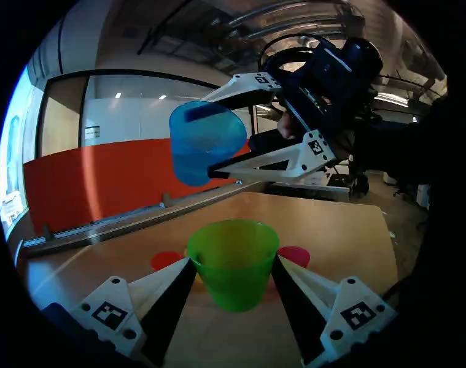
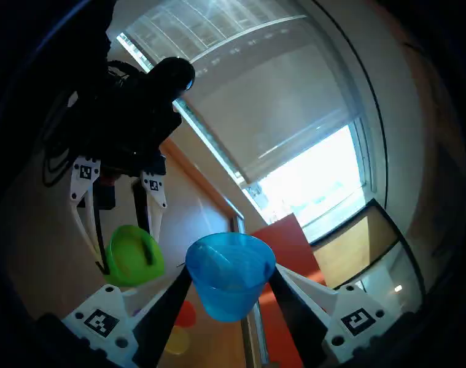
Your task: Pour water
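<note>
In the left gripper view, my left gripper (image 1: 233, 276) is shut on a green cup (image 1: 234, 262), held upright just above the wooden table (image 1: 343, 233). Above and behind it, the right gripper (image 1: 211, 135) holds a blue cup (image 1: 203, 142) tipped on its side, mouth turned toward the green cup. In the right gripper view, my right gripper (image 2: 231, 276) is shut on the blue cup (image 2: 230, 273), and the green cup (image 2: 133, 254) sits farther off between the left gripper's fingers (image 2: 151, 202). I cannot make out any water.
A red cup (image 1: 166, 260) and a pink cup (image 1: 296, 254) stand on the table behind the green one. In the right gripper view a red cup (image 2: 185, 314) and a yellow one (image 2: 176, 341) sit low. An orange wall (image 1: 97, 178) and rail run beyond the table's far edge.
</note>
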`<state>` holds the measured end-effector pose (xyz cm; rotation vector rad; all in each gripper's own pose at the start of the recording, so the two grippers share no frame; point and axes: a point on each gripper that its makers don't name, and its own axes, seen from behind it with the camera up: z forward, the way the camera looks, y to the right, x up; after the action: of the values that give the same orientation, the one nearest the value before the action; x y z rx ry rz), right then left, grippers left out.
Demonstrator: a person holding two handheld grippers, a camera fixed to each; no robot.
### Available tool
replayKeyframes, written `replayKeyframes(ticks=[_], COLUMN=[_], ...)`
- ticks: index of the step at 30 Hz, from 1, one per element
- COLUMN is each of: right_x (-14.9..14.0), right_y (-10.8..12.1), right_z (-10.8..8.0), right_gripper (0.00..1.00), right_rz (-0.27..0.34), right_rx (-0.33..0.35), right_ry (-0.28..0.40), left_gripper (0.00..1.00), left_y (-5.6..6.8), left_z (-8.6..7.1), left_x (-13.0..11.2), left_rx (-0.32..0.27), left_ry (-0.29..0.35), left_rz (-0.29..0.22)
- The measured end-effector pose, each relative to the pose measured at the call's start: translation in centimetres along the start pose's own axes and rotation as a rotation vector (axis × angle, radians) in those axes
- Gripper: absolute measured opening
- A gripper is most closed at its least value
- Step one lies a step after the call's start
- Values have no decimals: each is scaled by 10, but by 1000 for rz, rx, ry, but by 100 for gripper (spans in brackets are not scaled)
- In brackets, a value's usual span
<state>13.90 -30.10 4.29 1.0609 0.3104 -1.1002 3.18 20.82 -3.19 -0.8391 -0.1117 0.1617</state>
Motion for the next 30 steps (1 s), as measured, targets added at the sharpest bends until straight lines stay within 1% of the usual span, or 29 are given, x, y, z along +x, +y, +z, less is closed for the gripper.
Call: replayKeyframes(ticks=[6,23,30], right_x=[0,0,-1], right_y=[0,3,4], right_z=[1,2,2], right_gripper=[90,90,90], right_rz=[-24,-48,-58], right_rx=[0,-10,-11], right_ry=[-7,-8,-9], left_gripper=[84,84,84], left_y=[1,3,3], left_z=[0,2,2], left_x=[1,1,1], left_rx=[0,-6,-5], left_ry=[1,0,1], left_rz=[0,3,3])
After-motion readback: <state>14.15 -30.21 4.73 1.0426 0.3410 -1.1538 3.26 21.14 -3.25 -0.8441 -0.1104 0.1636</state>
